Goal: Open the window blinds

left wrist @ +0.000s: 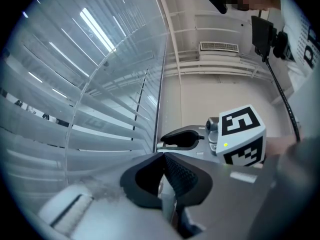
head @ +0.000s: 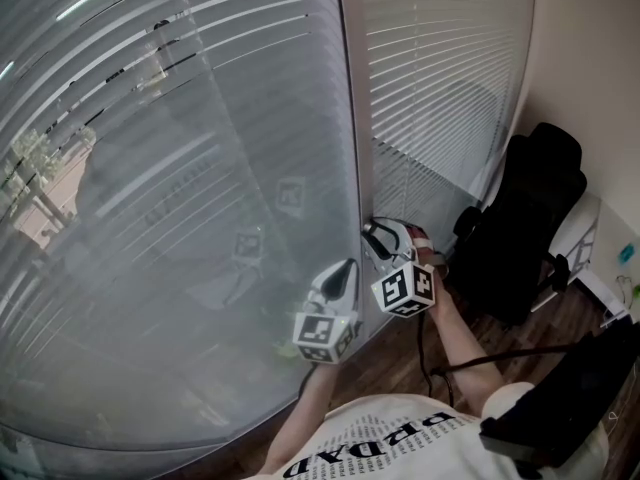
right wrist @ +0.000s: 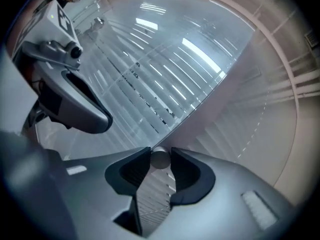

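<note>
Right tongs (right wrist: 160,156) pinch the blind wand (right wrist: 160,160), left tongs (left wrist: 162,155) pressed together, black chair (head: 525,218) nearby.

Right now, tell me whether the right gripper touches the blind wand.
Touching: right gripper view shows the right gripper clamped on the blind wand from both sides.

Soft daylight thru blinds (head: 430,78); streaky glare; fisheye warp, dark vignette at edges; foreground blurred.

Before the blinds (head: 200,118), wand (right wrist: 160,159) sits in right gripper (head: 375,230), left gripper (head: 347,268) beside
</note>
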### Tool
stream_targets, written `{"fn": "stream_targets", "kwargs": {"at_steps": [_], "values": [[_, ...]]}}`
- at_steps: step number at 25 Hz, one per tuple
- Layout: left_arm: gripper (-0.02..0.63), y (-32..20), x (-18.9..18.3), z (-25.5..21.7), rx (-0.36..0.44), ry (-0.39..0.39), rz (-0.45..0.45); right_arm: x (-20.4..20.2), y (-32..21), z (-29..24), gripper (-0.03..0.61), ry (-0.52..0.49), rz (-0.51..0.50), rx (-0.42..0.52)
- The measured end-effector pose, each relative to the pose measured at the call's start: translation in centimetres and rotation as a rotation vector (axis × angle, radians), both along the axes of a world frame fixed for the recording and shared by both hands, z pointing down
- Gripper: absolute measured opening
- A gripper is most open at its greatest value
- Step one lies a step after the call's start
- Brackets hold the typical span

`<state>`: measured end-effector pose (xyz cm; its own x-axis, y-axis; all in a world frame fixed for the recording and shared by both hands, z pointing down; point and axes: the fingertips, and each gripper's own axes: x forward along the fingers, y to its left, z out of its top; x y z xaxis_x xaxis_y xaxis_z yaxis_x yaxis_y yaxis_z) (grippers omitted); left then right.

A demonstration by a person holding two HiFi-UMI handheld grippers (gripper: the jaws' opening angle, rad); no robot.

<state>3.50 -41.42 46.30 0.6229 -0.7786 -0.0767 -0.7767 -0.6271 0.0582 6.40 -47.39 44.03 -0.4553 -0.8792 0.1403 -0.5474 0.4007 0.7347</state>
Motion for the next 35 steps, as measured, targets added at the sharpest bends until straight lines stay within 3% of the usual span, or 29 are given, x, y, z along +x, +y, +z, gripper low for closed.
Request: {"fn": "stream_targets", "kwargs": {"at_steps": [4, 16, 31, 35], "values": [[-0.007, -0.2, -0.3, 0.1, -0.004, 0.001, -0.005, 0.2, -0.3, 0.2, 0.135, -0.014, -0.008, -0.005], [-0.007, -0.2, -0.3, 0.1, -0.006, -0.001, 0.001, 0.4, -0.2, -0.2, 0.133, -0.235, -0.007, -0.096], [-0.008, -0.2, 0.2, -0.1, -0.009, 0.007, 0.007, 1.4, -0.7, 0.0, 0.133, -0.684, -0.011, -0.317], [-0.007, -0.1, 0.2, 0.2, -0.012, 0.006, 0.012, 1.4, -0.6, 0.1, 0.135, -0.66, -0.016, -0.273]]}}
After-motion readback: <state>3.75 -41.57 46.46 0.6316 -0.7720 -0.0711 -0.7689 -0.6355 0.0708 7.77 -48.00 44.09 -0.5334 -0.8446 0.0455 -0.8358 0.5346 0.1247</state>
